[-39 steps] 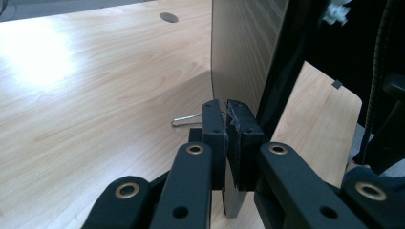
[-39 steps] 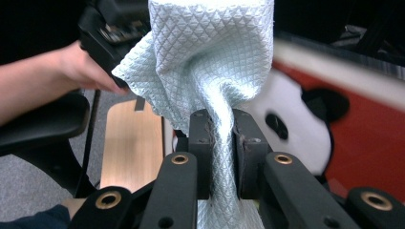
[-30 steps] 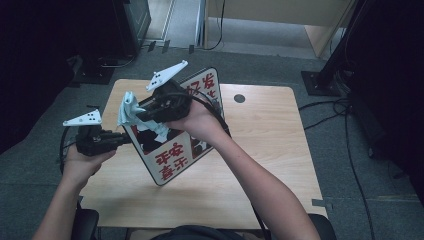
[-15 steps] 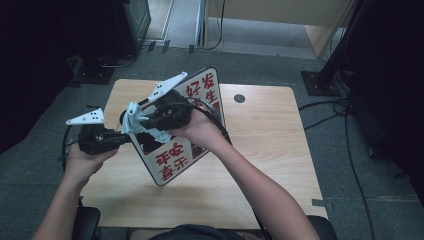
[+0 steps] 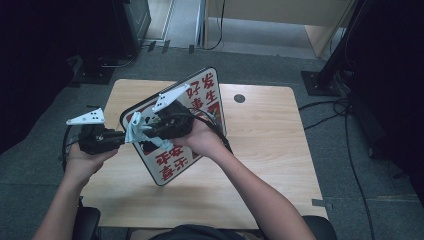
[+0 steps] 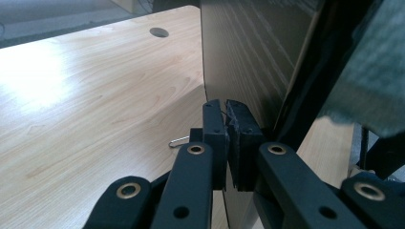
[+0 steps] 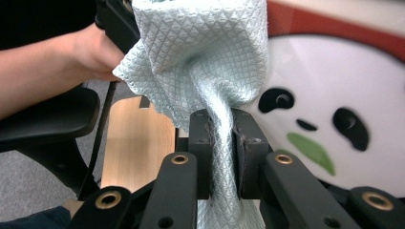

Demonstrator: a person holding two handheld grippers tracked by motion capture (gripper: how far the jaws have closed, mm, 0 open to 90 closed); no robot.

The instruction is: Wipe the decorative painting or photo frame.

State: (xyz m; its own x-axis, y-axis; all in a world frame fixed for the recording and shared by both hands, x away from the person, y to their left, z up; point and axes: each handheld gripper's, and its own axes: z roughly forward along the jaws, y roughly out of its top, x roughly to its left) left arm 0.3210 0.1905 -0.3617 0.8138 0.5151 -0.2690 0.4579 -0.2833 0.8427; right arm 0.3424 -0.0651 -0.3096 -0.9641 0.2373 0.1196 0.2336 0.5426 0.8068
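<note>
We see the table (image 5: pixel 260 165) with the sign (image 5: pixel 200 95) tilted up on it, slanting from 1 o'clock down to 7. The left gripper (image 6: pixel 227 124) sits at 9 o'clock, jaws clamped on the sign's edge, unmoved. The right gripper (image 7: pixel 222 138), jaws clamped on the cloth (image 7: pixel 200 52), has dropped down the face since a second ago, now by the panda print (image 7: pixel 310 124). We judge a wiping stroke underway, lower part unwiped.

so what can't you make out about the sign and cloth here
- Sign in the high view: middle characters hidden by the right gripper and cloth.
- Right gripper view: panda picture cut off by the right edge.
- Left gripper view: sign's printed face unseen, back only.
</note>
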